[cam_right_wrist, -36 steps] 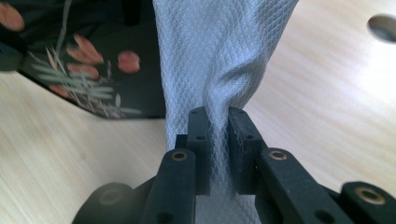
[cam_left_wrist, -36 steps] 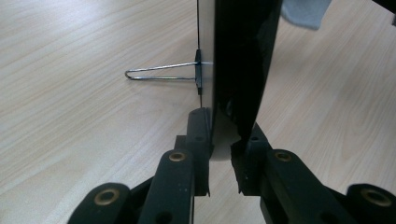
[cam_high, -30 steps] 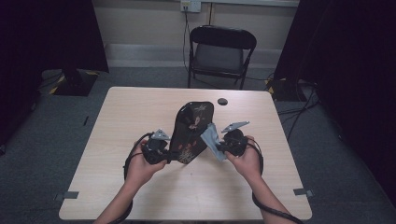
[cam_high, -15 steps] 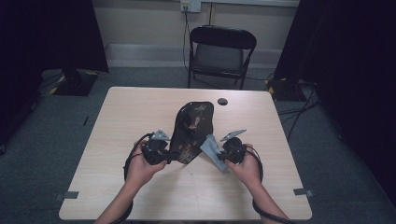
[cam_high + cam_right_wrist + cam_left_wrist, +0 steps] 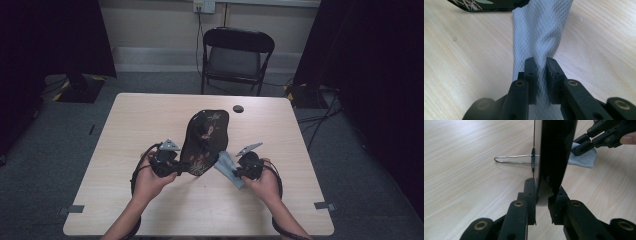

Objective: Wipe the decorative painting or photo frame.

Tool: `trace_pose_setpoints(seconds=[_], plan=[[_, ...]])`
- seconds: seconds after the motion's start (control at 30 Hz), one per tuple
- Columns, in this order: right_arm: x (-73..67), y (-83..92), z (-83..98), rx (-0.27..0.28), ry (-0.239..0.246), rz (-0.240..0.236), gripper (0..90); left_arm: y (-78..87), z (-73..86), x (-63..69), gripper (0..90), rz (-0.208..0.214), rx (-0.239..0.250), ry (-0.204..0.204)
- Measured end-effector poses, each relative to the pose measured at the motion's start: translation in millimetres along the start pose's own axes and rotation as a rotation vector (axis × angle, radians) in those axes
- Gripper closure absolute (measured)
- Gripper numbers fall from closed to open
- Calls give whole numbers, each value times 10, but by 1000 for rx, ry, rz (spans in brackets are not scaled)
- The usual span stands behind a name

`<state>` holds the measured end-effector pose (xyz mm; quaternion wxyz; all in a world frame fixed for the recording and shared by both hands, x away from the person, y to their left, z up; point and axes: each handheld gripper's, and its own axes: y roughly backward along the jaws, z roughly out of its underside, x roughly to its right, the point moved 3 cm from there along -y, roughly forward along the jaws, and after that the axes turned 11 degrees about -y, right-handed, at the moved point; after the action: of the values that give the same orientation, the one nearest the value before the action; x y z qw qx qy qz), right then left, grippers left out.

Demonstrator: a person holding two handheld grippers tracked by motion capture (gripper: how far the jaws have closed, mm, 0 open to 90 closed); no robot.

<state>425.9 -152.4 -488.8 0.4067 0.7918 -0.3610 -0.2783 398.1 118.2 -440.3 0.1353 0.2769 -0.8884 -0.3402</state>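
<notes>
Cloth [image 5: 539,32] pinched between right gripper [image 5: 541,65] jaws

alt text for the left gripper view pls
The left gripper is clamped on the bottom edge of an upright black panel with a wire stand behind it, on a wooden table. Beyond, the right gripper holds a white cloth.

Overhead forward-facing camera; two close gripper-mounted cameras
</notes>
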Motion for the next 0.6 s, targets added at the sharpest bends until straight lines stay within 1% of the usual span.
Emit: trace_pose_setpoints(seconds=[0.03, 0.07, 0.13, 0.17, 0.2, 0.23, 0.27, 0.3, 0.37, 0.4, 0.43, 0.5, 0.53, 0.57, 0.6], plan=[[1, 4, -1, 1, -1, -1, 810, 3, 7, -3, 783, -2, 6, -3], [1, 12, -6, 2, 1, -1, 810, 3, 11, 1, 781, -3, 12, 7], [2, 30, -14, 4, 2, 1, 810, 21, 20, 0, 769, -4, 2, 11], [7, 43, -19, 6, 5, 1, 810, 25, 21, 1, 746, -6, 5, 12], [12, 52, -21, 8, 3, 3, 810, 31, 23, 2, 738, -9, 10, 17], [20, 64, -24, 11, 3, 2, 811, 42, 32, -1, 738, -3, 1, 24], [28, 78, -26, 12, 1, 3, 810, 50, 42, -4, 732, -5, 2, 33], [34, 93, -27, 15, -1, 0, 810, 58, 53, -8, 725, -9, 7, 32], [47, 130, -26, 18, 0, 7, 811, 66, 78, -12, 723, -5, 4, 53], [57, 160, -25, 23, 0, 9, 810, 70, 86, -15, 719, -6, 8, 51], [63, 178, -25, 29, -1, 15, 810, 73, 95, 1, 719, -6, 2, 55], [79, 240, -28, 41, -7, 19, 811, 82, 108, 13, 717, 7, -1, 50], [87, 277, -32, 47, -12, 22, 811, 80, 116, 16, 709, 3, 11, 53], [92, 312, -39, 57, -15, 24, 811, 87, 126, 12, 709, 4, 2, 55], [95, 349, -47, 61, -15, 27, 811, 88, 132, 9, 710, -4, 7, 57]])
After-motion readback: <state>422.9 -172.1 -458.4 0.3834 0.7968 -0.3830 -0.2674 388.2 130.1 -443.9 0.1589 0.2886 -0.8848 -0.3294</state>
